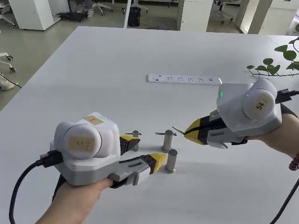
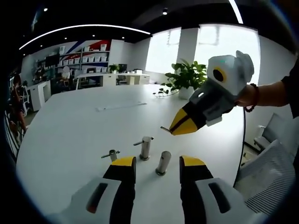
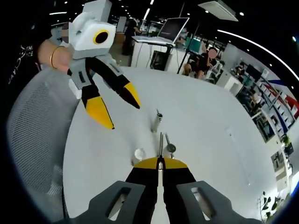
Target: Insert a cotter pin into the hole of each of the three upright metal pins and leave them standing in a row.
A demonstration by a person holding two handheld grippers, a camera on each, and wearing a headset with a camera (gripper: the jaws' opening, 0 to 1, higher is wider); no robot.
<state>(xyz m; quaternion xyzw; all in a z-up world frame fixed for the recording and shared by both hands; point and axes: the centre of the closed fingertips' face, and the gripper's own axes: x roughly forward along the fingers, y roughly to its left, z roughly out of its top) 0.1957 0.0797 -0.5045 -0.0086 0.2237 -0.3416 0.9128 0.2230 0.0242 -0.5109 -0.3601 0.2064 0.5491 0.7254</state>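
Three upright metal pins stand close together on the white table. The far-left pin and the middle pin each carry a cotter pin through the top. The nearest pin has a bare top. My left gripper is open, and the bare pin stands just ahead of the gap between its jaws. My right gripper is shut on a thin cotter pin, held in the air just right of the middle pin. In the right gripper view the cotter pin points out from the shut jaws over the pins.
A white power strip lies farther back on the table. A leafy plant reaches in over the right edge. Office chairs and cabinets stand beyond the far edge.
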